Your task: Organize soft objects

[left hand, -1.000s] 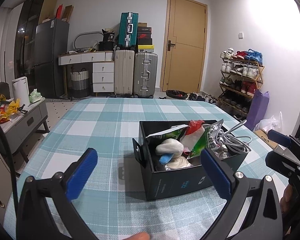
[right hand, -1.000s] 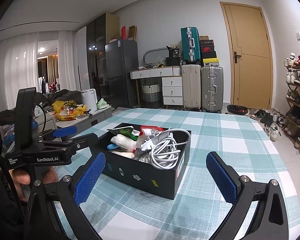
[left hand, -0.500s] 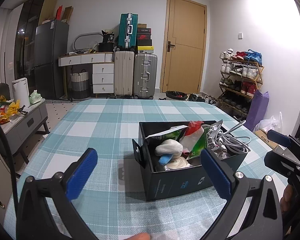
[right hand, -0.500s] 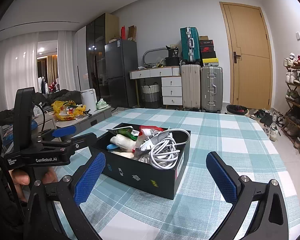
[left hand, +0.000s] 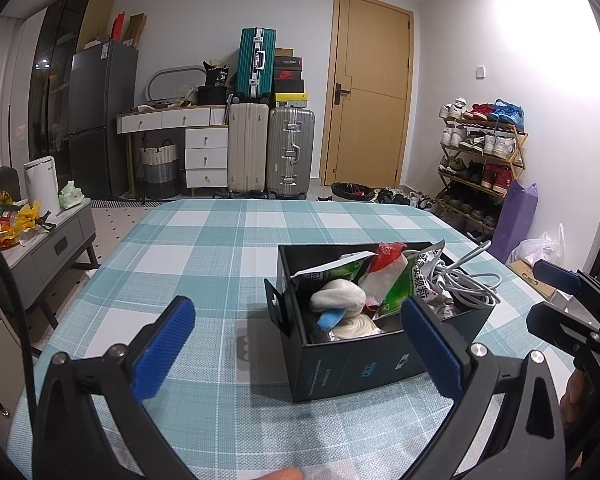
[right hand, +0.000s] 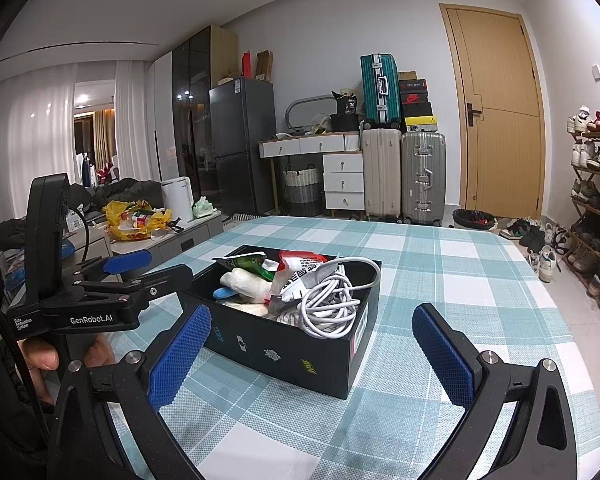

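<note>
A black open box stands on the checked tablecloth. It holds green and red snack packets, a white soft roll and a coiled white cable. My left gripper is open and empty, near the box's front left. It also shows in the right wrist view. My right gripper is open and empty, in front of the box's right corner. It also shows in the left wrist view.
The table reaches toward the far wall. Beyond it stand suitcases, a white drawer unit, a fridge, a door and a shoe rack. A low cabinet with clutter is at left.
</note>
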